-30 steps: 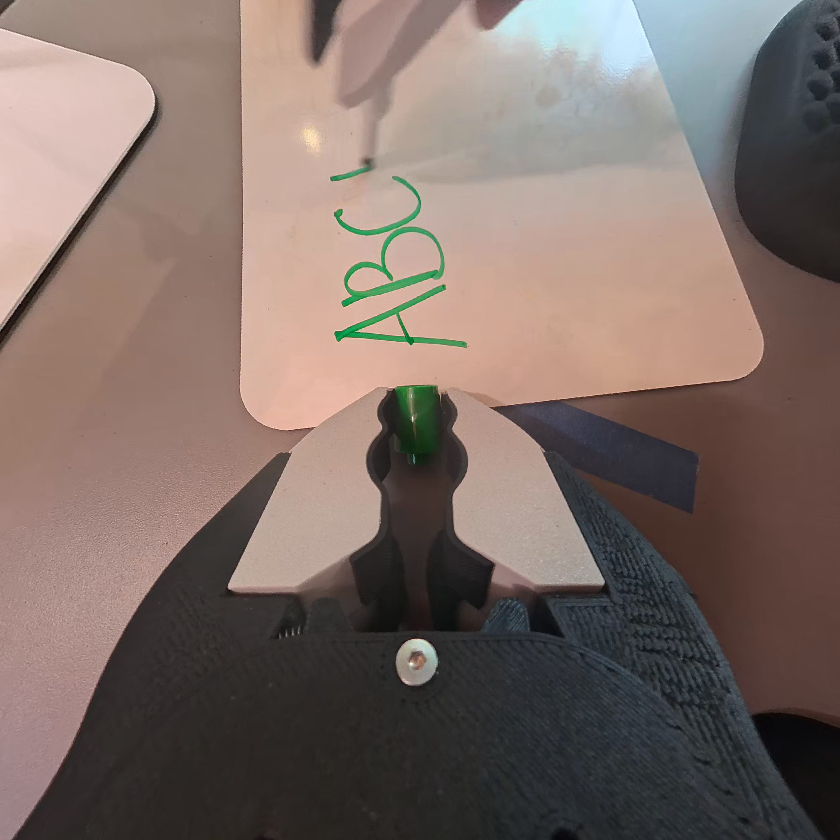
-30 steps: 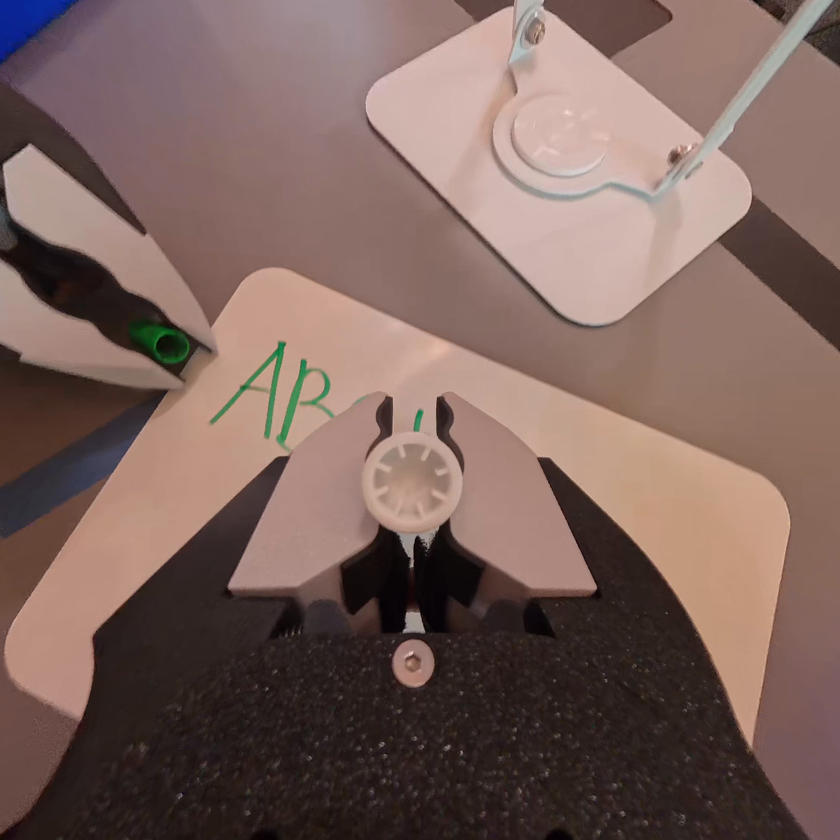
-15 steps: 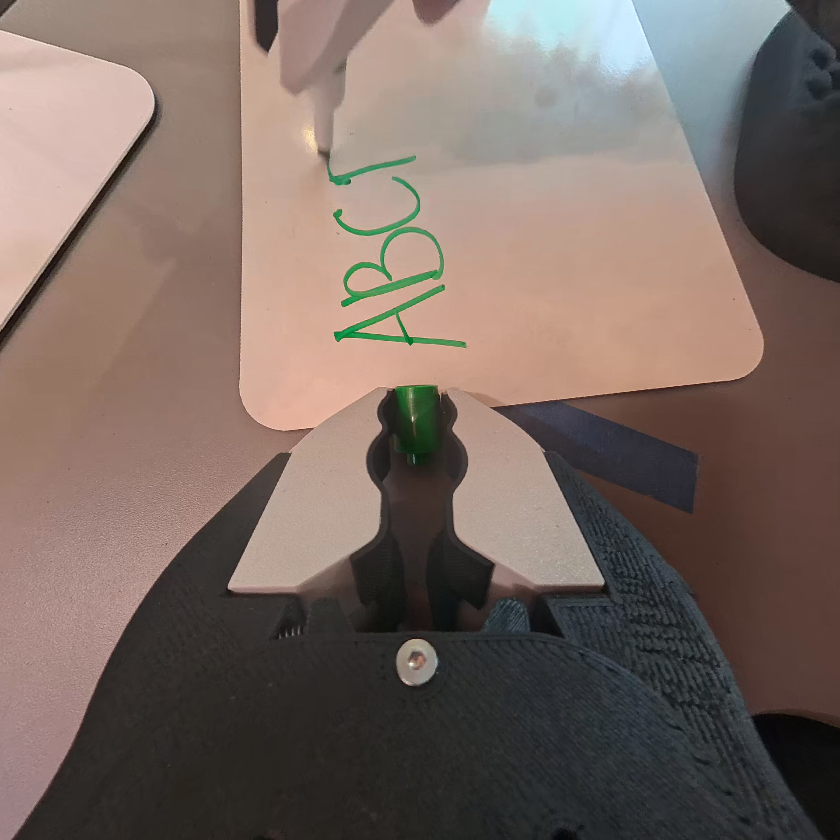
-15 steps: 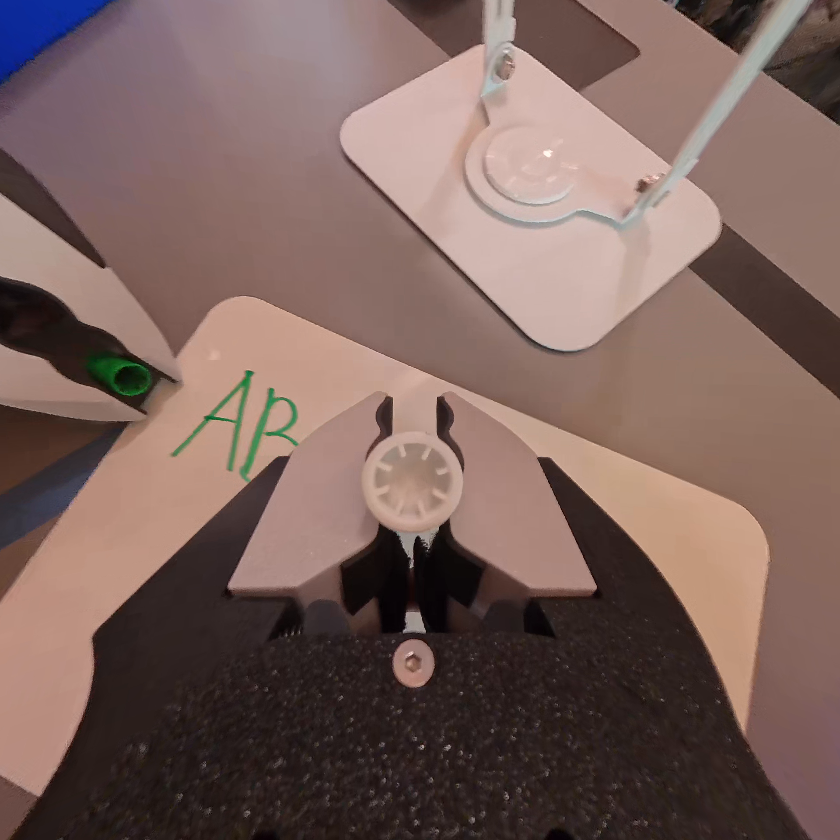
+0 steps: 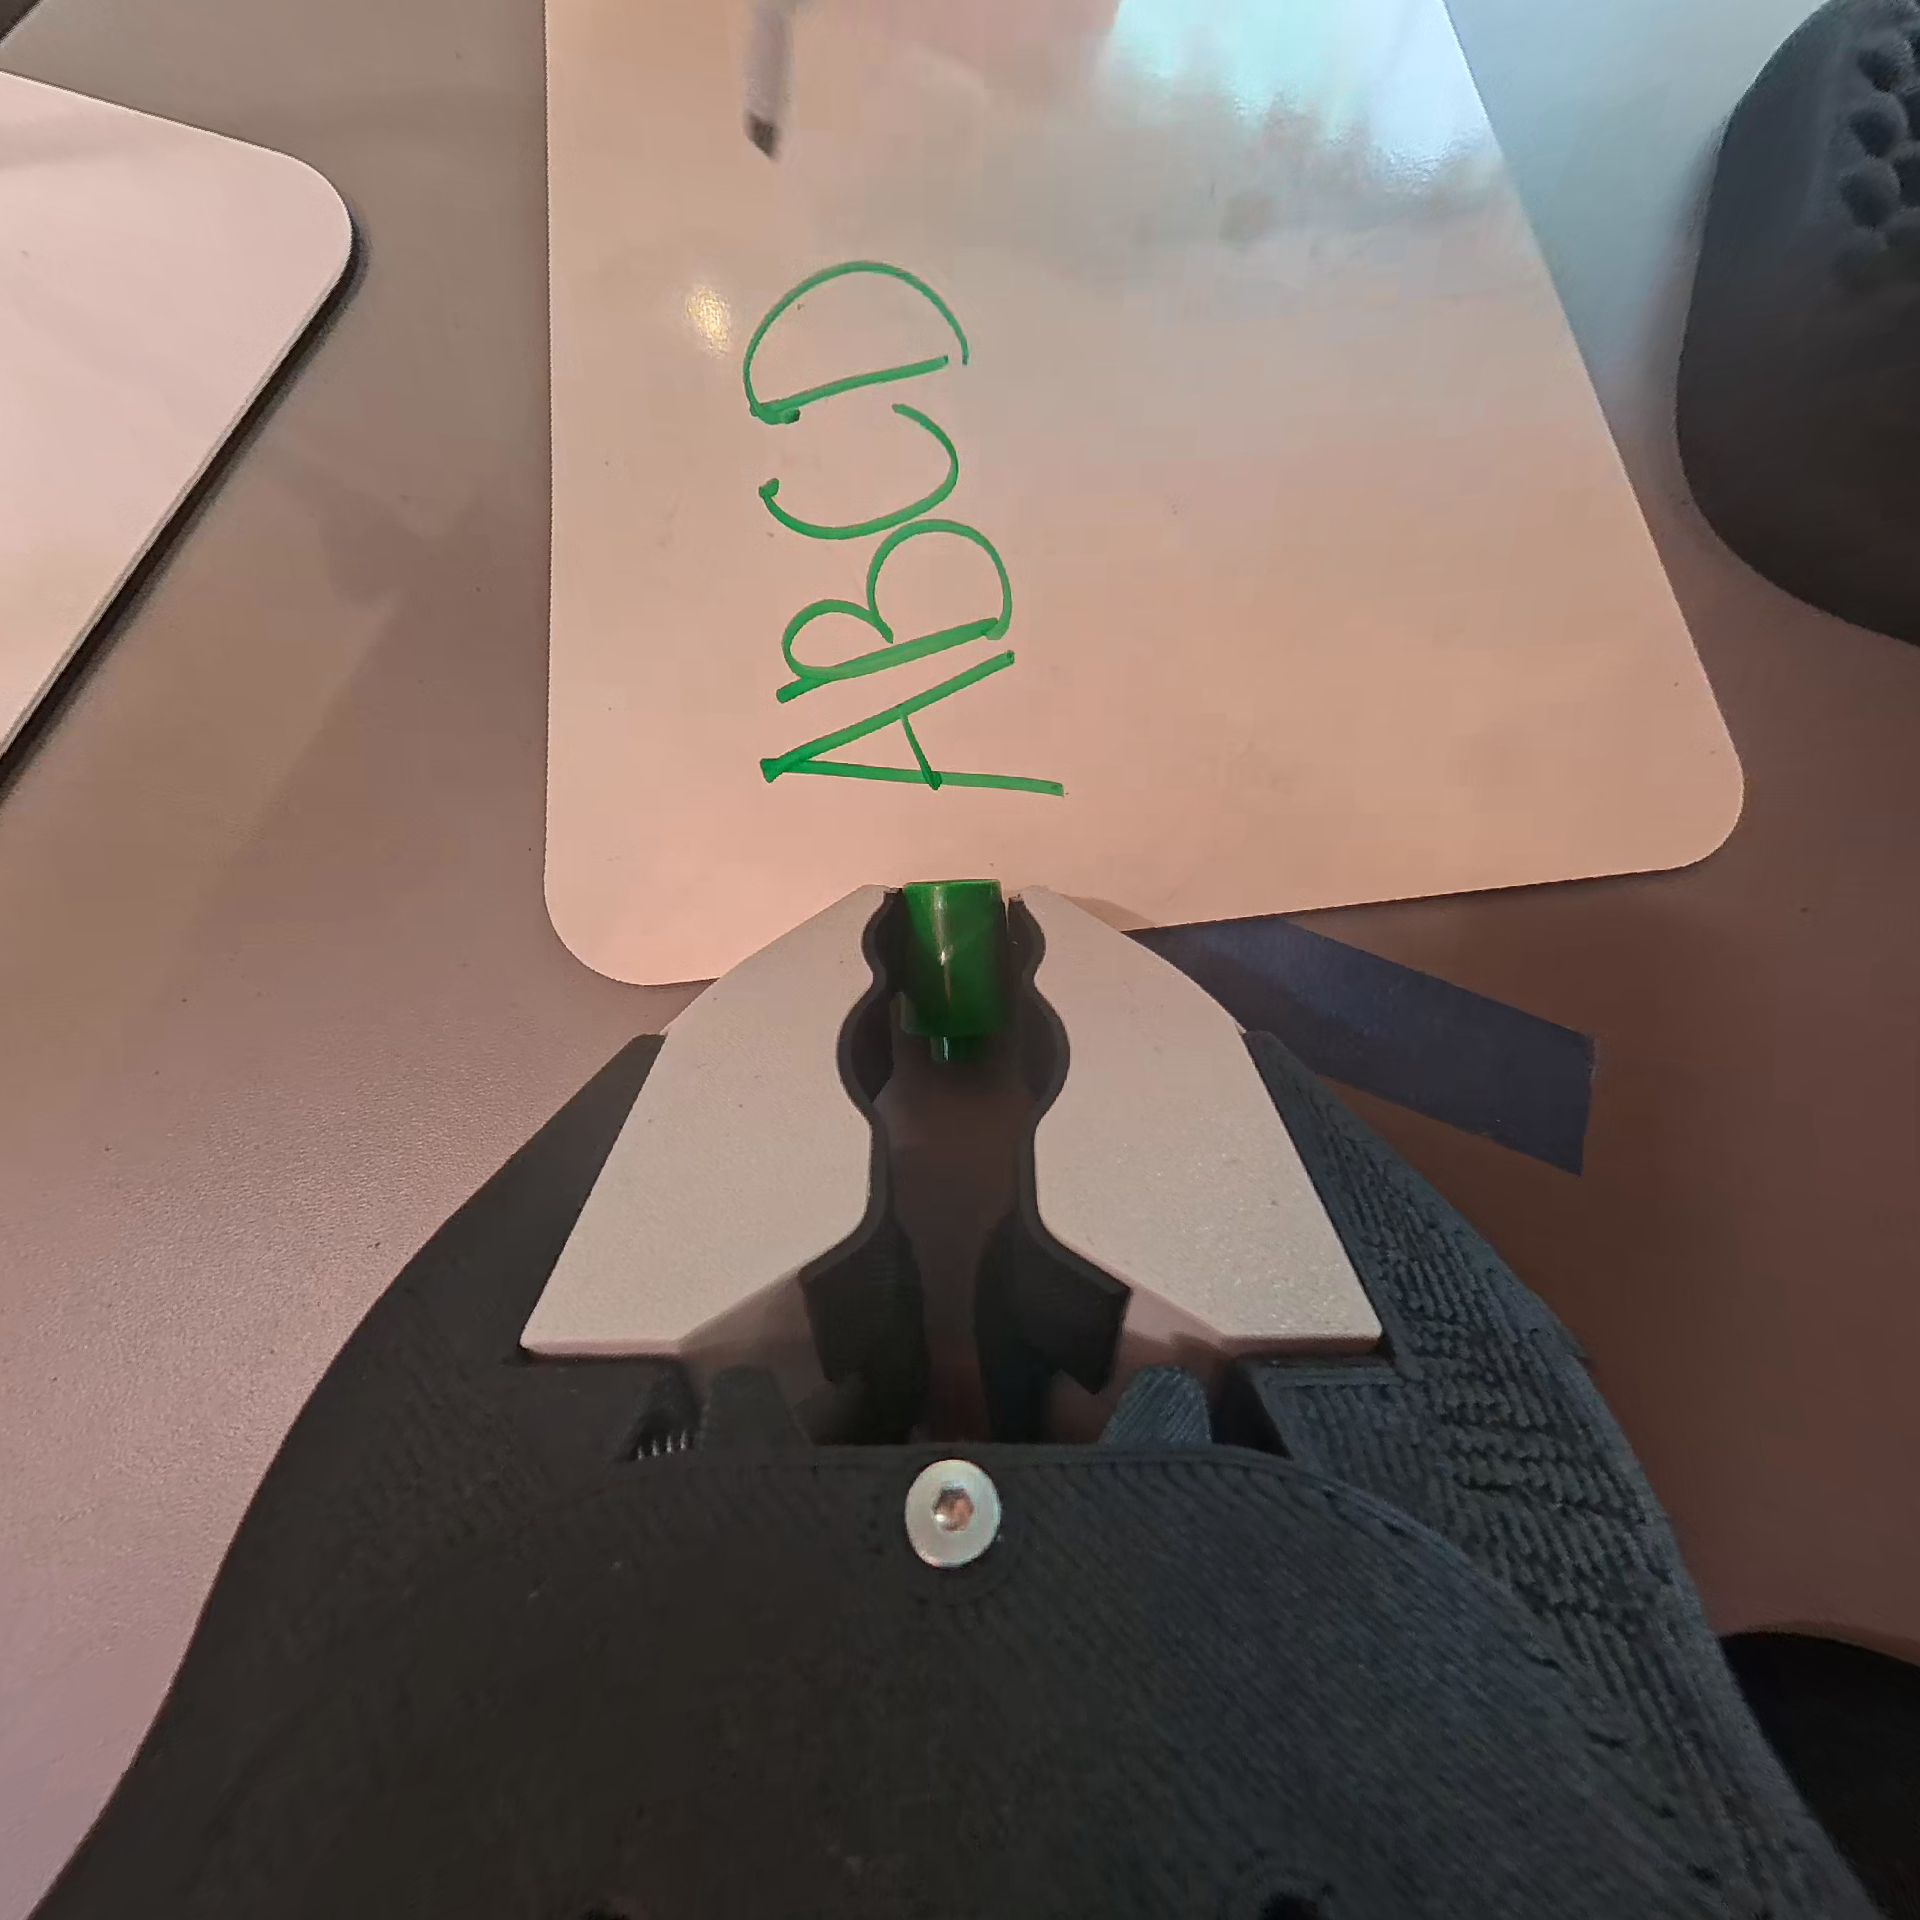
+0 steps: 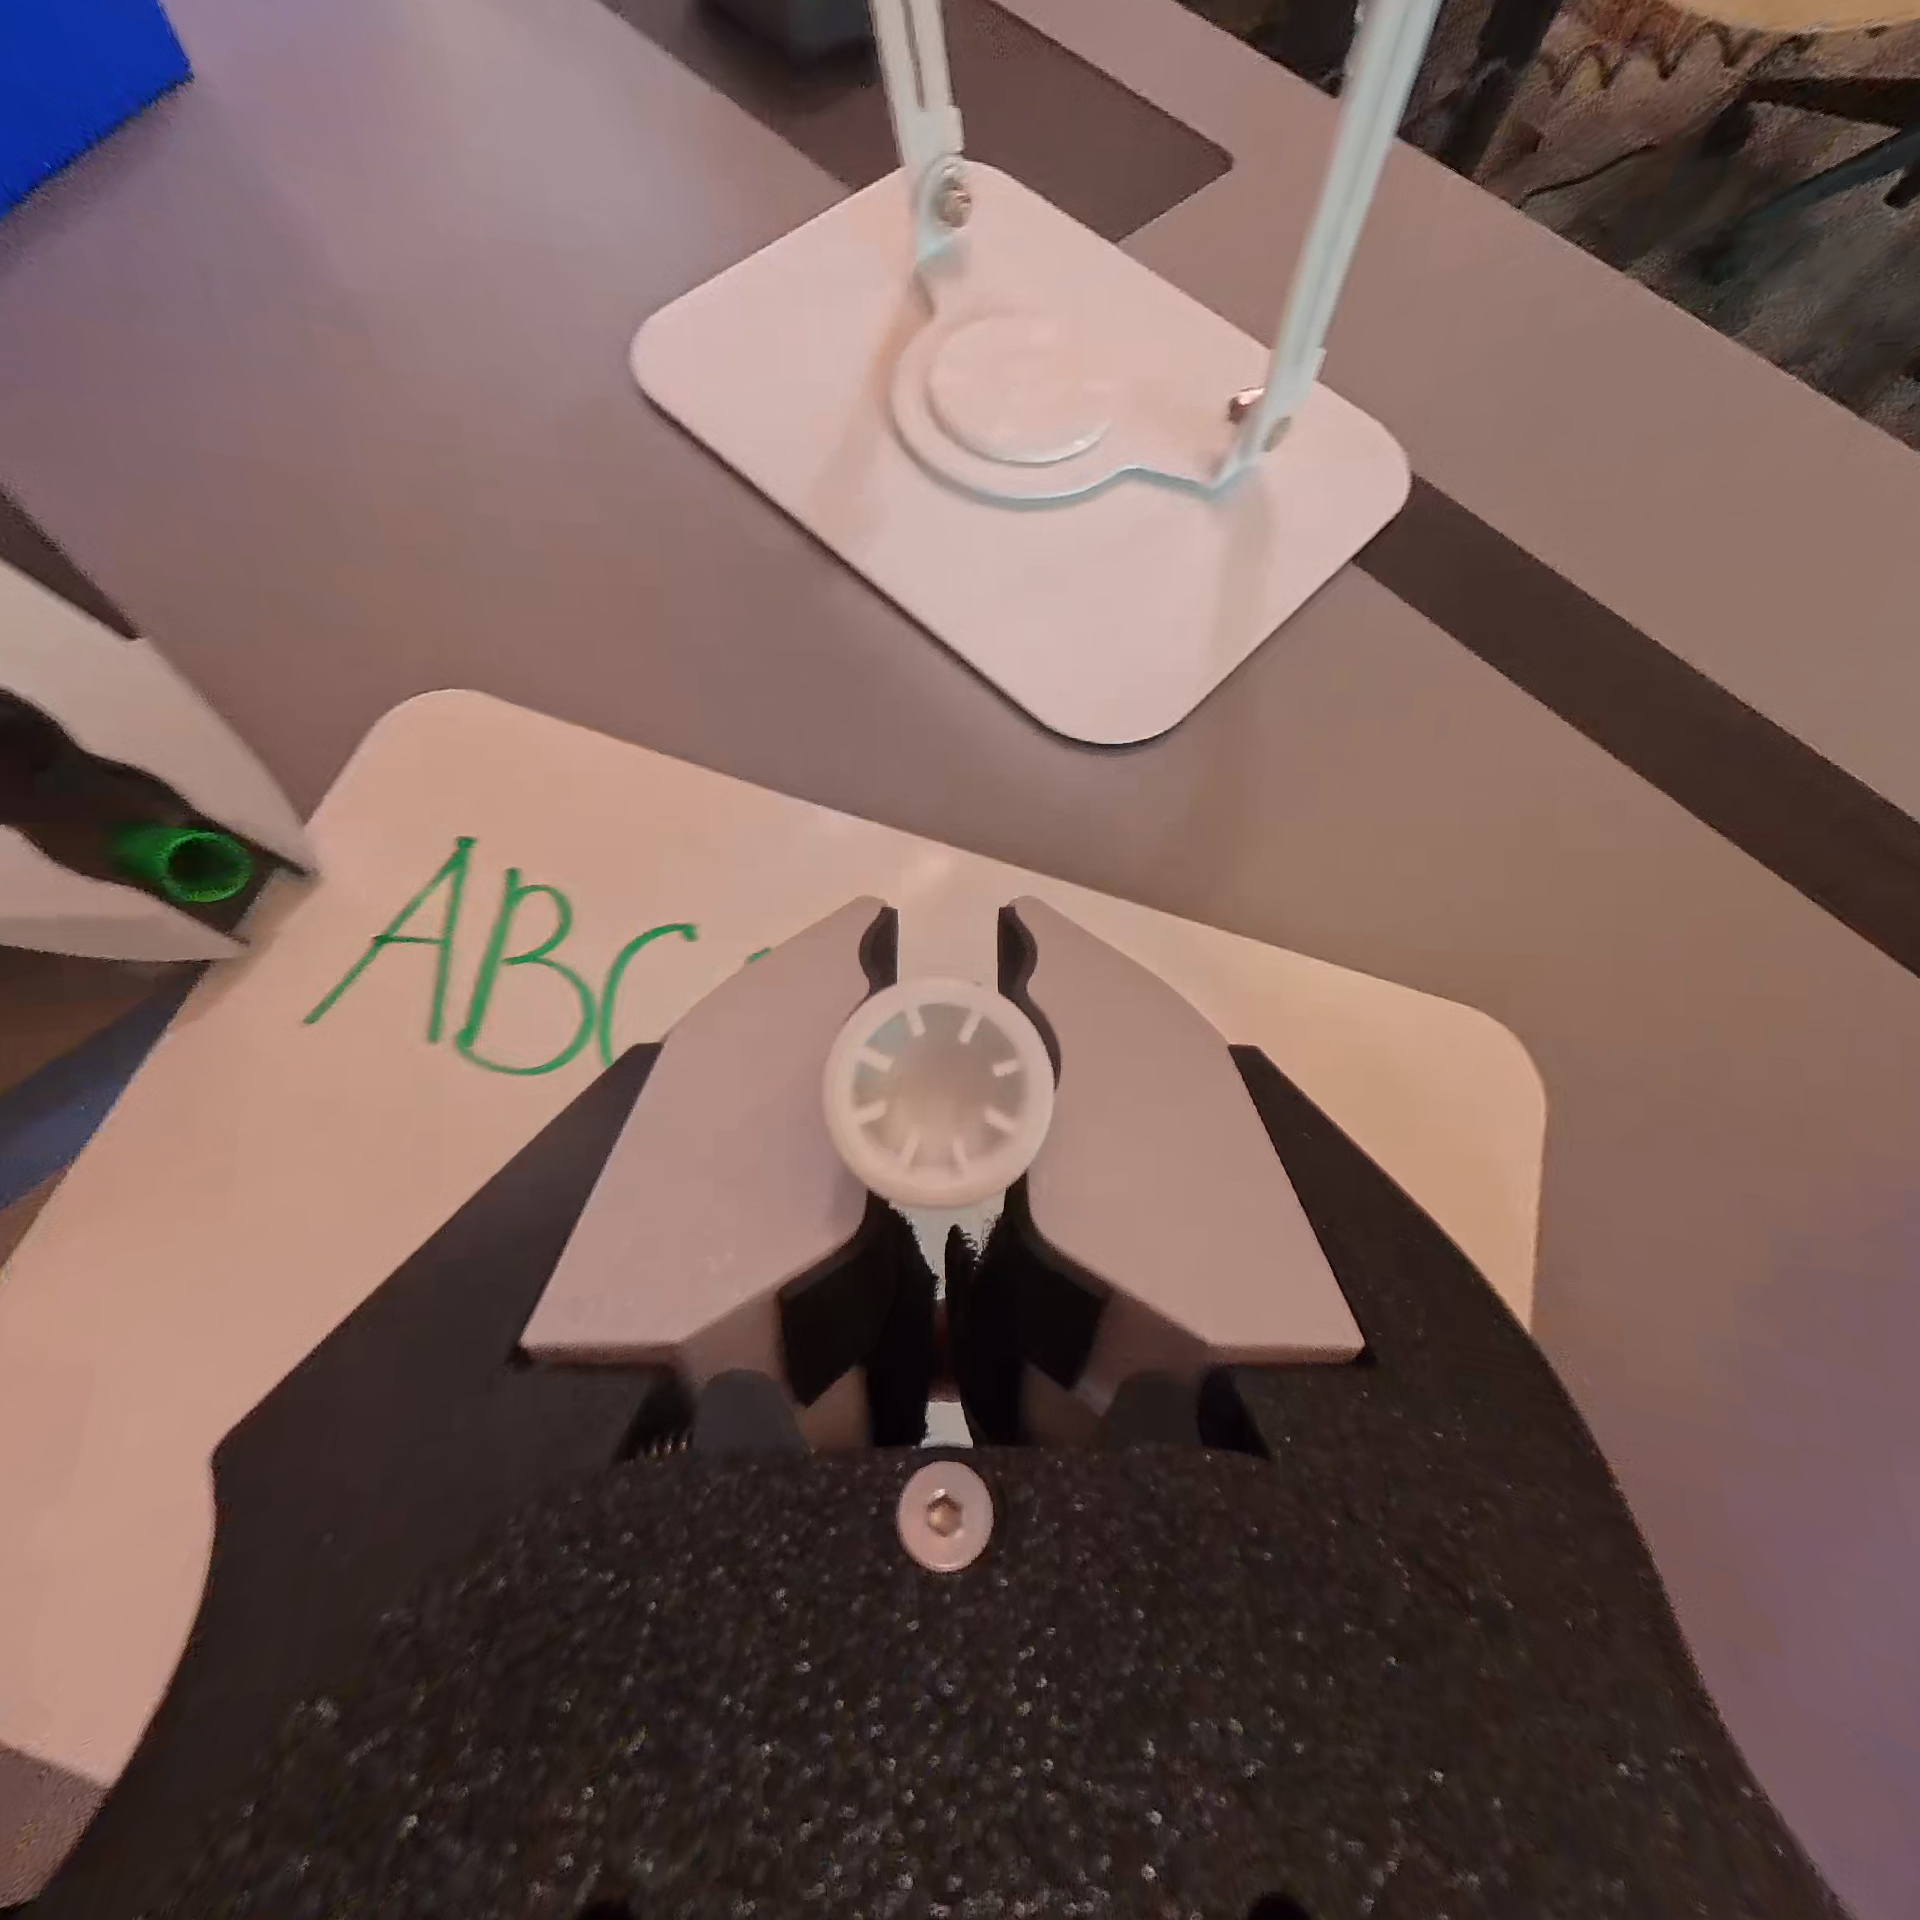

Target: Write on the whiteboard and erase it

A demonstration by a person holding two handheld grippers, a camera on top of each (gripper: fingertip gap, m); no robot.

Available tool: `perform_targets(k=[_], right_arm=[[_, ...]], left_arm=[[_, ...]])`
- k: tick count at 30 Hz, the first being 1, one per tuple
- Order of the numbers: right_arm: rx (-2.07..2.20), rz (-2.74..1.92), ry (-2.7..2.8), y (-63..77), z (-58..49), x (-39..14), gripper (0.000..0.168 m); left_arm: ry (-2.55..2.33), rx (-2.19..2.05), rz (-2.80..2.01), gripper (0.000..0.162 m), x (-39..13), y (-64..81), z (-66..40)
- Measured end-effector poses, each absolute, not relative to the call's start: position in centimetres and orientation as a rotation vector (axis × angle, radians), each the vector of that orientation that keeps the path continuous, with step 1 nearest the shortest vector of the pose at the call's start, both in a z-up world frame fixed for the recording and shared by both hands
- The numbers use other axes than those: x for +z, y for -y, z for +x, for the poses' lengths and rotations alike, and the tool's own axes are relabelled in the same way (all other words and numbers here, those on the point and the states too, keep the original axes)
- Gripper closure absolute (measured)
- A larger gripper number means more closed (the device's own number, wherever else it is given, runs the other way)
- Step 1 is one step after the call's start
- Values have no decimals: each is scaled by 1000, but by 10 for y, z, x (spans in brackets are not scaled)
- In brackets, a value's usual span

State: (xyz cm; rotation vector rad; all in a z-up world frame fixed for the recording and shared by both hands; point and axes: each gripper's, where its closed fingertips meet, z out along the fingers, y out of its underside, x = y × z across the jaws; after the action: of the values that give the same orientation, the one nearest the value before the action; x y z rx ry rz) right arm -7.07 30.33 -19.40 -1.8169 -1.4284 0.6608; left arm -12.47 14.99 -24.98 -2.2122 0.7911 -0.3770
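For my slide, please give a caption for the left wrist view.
Left gripper holds the green marker cap beside the whiteboard bearing green writing.

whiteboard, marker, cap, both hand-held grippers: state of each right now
flat white whiteboard: lying on the table, green writing on it, not erased
white marker: uncapped, gripped upright
green marker cap: off, pinched
left hand-held gripper: shut on cap
right hand-held gripper: shut on marker

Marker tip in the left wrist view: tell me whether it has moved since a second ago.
Yes. The marker tip has moved away from the green writing, toward the whiteboard's far edge.
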Motion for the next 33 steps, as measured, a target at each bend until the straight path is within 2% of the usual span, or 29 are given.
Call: perform_targets(k=[12, 24, 33], right_arm=[[633, -1793, 1516, -302, -84, -210, 149], [503, -1904, 1503, -302, -39, -212, 149], [627, -1876, 1496, -303, -63, -211, 149]], left_arm=[[-790, -382, -2210, 141, -250, -150, -125], [-791, -380, -2208, 141, -250, -150, -125], [-791, -381, -2206, 141, -250, -150, -125]])
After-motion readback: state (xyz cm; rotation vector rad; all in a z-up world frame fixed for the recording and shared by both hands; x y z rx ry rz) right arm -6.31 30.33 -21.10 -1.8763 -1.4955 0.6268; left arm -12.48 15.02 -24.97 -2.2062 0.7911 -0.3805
